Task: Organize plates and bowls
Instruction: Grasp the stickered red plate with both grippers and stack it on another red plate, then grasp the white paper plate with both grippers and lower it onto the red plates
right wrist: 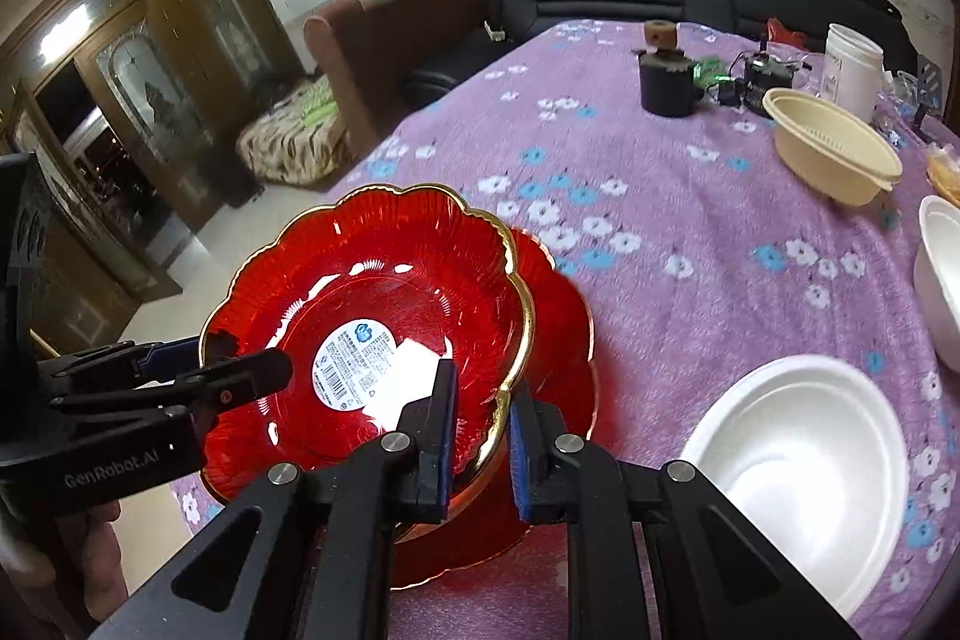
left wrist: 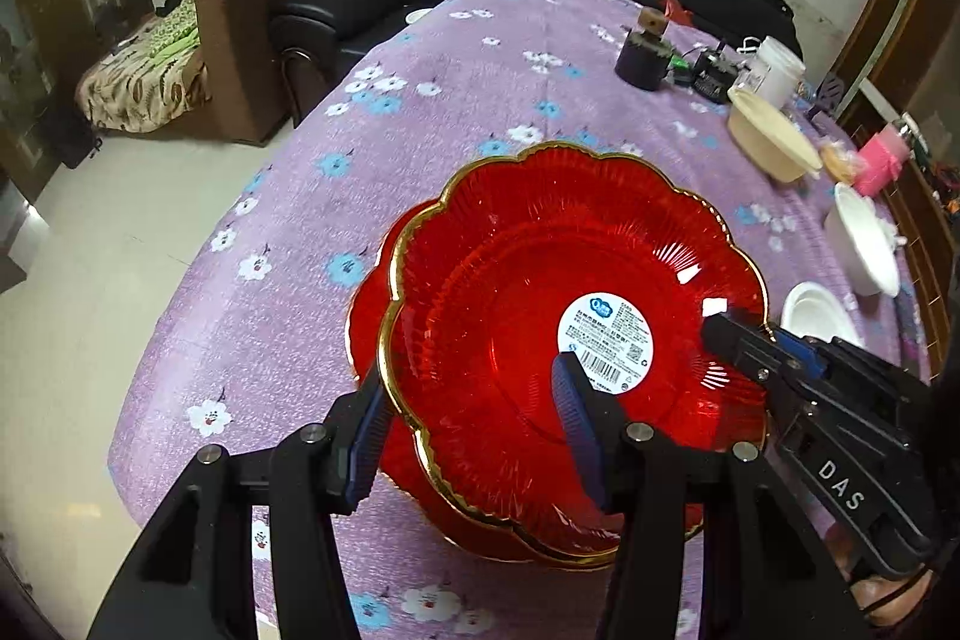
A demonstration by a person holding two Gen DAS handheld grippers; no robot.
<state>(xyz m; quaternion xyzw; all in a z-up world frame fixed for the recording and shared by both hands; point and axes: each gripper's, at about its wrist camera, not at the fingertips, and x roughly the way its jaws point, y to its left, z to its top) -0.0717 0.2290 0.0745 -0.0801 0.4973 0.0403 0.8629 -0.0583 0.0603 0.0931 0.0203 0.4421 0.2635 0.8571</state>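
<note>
2 grippers straddle opposite rims of the top red plate (left wrist: 558,280): left gripper (left wrist: 474,436) wide open, right gripper (right wrist: 480,439) nearly pinching. It sits skewed on a lower red plate (right wrist: 564,340) directly ahead; centre it, lower level, then release.

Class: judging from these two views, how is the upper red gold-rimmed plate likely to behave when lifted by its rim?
The upper red plate looks glossy, so it is probably slippery under the right gripper. Its translucent, ribbed body suggests rigid, possibly brittle material. It sits offset on the lower red plate, so it may slide.
</note>
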